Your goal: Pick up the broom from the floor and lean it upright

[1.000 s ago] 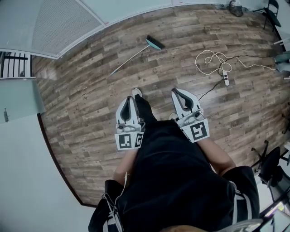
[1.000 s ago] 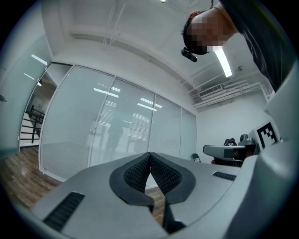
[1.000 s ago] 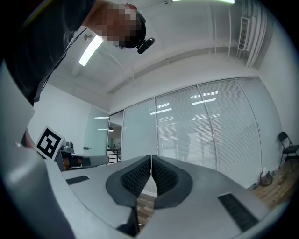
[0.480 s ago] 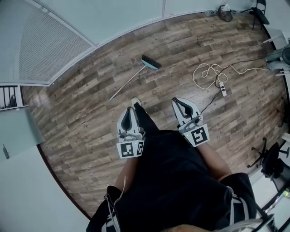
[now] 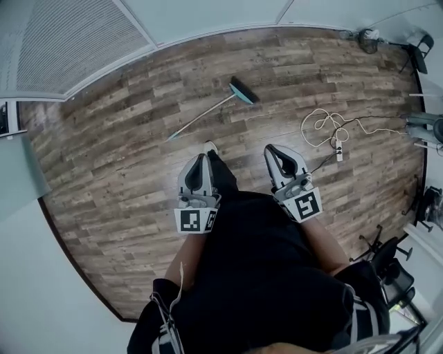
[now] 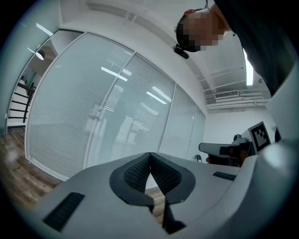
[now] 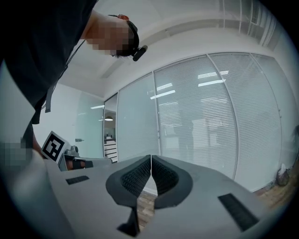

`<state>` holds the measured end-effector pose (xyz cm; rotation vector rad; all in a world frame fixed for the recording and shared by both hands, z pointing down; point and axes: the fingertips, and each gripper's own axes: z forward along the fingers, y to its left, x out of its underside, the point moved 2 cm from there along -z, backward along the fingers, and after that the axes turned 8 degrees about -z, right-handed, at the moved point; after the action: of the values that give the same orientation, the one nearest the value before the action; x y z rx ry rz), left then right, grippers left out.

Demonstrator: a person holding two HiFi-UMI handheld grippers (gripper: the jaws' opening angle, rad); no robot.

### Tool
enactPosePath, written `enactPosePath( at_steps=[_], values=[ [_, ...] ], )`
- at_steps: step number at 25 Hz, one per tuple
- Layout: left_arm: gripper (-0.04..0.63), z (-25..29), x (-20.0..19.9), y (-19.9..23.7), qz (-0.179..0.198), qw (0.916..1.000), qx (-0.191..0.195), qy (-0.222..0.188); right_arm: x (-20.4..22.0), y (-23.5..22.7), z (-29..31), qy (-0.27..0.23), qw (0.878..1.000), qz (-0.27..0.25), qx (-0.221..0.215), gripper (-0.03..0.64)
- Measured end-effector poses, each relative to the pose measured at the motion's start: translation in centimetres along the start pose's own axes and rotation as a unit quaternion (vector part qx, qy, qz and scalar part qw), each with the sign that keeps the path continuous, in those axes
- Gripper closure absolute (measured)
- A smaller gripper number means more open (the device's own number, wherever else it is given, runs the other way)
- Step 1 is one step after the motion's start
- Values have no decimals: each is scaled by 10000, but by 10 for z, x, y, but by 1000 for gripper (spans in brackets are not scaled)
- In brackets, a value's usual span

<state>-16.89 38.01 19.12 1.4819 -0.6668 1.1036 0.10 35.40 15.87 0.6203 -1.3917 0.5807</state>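
Observation:
The broom lies flat on the wooden floor in the head view, its teal head toward the glass wall and its thin handle running down-left. My left gripper and right gripper are held level in front of the person's body, well short of the broom and apart from it. Both are shut with nothing between the pads. In the left gripper view my left gripper points at the glass partition, jaw tips touching. The right gripper view shows my right gripper likewise closed and empty. The broom is hidden in both gripper views.
A white power strip with a tangled cable lies on the floor to the right of the broom. Frosted glass walls border the far side. Office chairs stand at the right edge.
The person has walked forward and both grippers have moved along with the body. The broom now sits closer and more central in the head view. Both grippers stayed shut.

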Motion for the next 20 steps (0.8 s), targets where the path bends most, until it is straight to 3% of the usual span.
enactPosePath(
  at_steps=[6,10,15,20],
  values=[
    [577,11,-18,42,103,9999,-107,-41,17,9,52,528,9984,-120,-136,598],
    [577,3,-21,83,32,9996,-273,102,20,12,72,480,9981,256,-296,597],
    [577,-7,-10,92,-109,9988,-169,437,22,14,87,538,9975,434,-143,597],
    [577,2,-24,104,-183,9984,-309,432,18,24,103,304,9969,694,-194,597]
  ],
)
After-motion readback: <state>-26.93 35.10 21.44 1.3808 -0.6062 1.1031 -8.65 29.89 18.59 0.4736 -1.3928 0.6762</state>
